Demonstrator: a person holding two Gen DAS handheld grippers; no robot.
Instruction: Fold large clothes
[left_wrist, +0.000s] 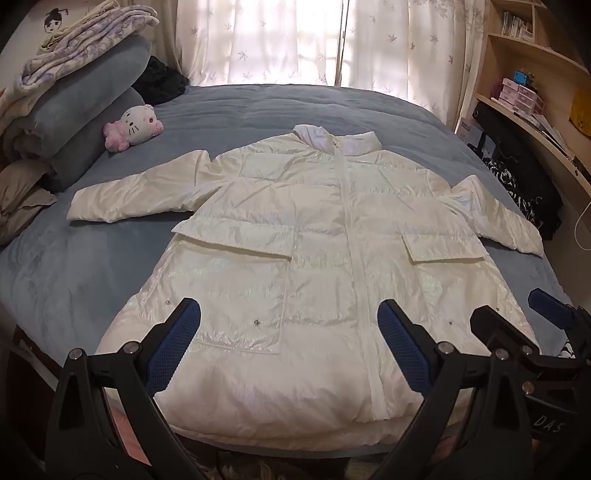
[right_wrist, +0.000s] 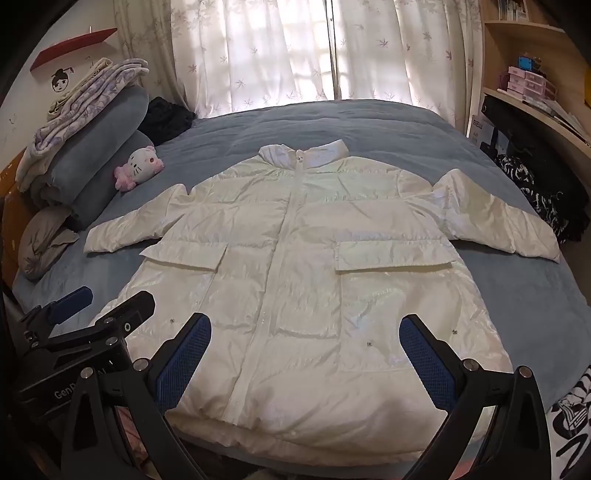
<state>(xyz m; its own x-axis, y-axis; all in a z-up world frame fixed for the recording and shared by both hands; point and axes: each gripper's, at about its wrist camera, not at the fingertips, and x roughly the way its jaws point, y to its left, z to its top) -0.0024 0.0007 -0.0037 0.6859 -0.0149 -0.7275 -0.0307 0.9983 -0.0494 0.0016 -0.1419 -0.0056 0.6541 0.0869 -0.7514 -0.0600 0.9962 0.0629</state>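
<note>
Fingers of the left gripper and right gripper are hovering wide and empty above the hem of the white jacket (lying spread flat, zipped, on the bed for folding).

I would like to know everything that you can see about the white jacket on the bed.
The white jacket is a long padded coat of shiny, slightly crinkled fabric with quilted panels. It lies flat and face up on the blue bedspread, zipped closed, the stand-up collar toward the curtains and the hem at the near edge of the bed. Both sleeves are spread out to the sides. Two large flap pockets sit on the front, and small metal snaps show near the hem. Nothing grips it; only the bed touches it.
</note>
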